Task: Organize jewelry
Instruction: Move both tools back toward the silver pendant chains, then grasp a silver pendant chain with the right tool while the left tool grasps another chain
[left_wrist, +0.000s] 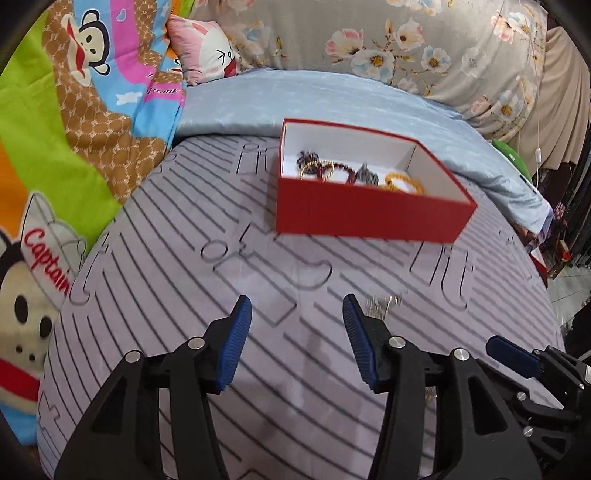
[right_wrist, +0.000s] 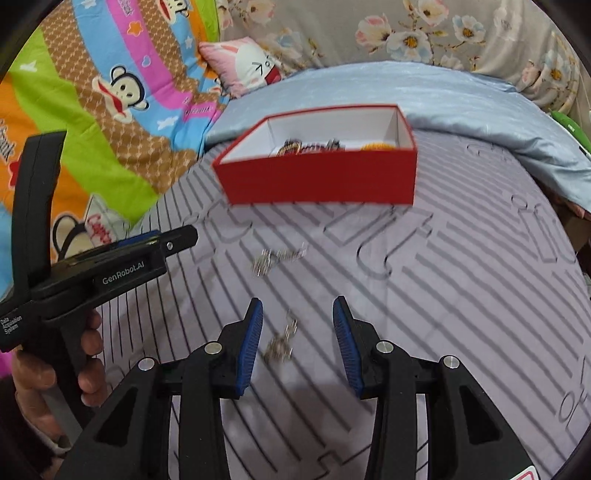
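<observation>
Your left gripper (left_wrist: 297, 306) has its jaws apart over the striped grey bedsheet (left_wrist: 184, 229), with nothing between the blue pads (left_wrist: 236, 339). The red jewelry box (left_wrist: 369, 218) sits at about 12 o'clock from it, open, holding a dark beaded bracelet (left_wrist: 308, 159), a red beaded bracelet (left_wrist: 338, 170), a grey piece (left_wrist: 366, 175) and an amber bracelet (left_wrist: 402, 183). A small silver chain (left_wrist: 382, 303), blurred, lies on the sheet just beyond your right-hand finger, at about 1 o'clock.

Your right gripper (right_wrist: 297, 310) also stands apart and grips nothing; a second silver chain (right_wrist: 282, 341) lies on the sheet between its fingers, though whether the pads touch it you cannot tell. The first chain lies at 11 o'clock, nearer the box. Your left hand (right_wrist: 55, 373) shows at 9 o'clock.
</observation>
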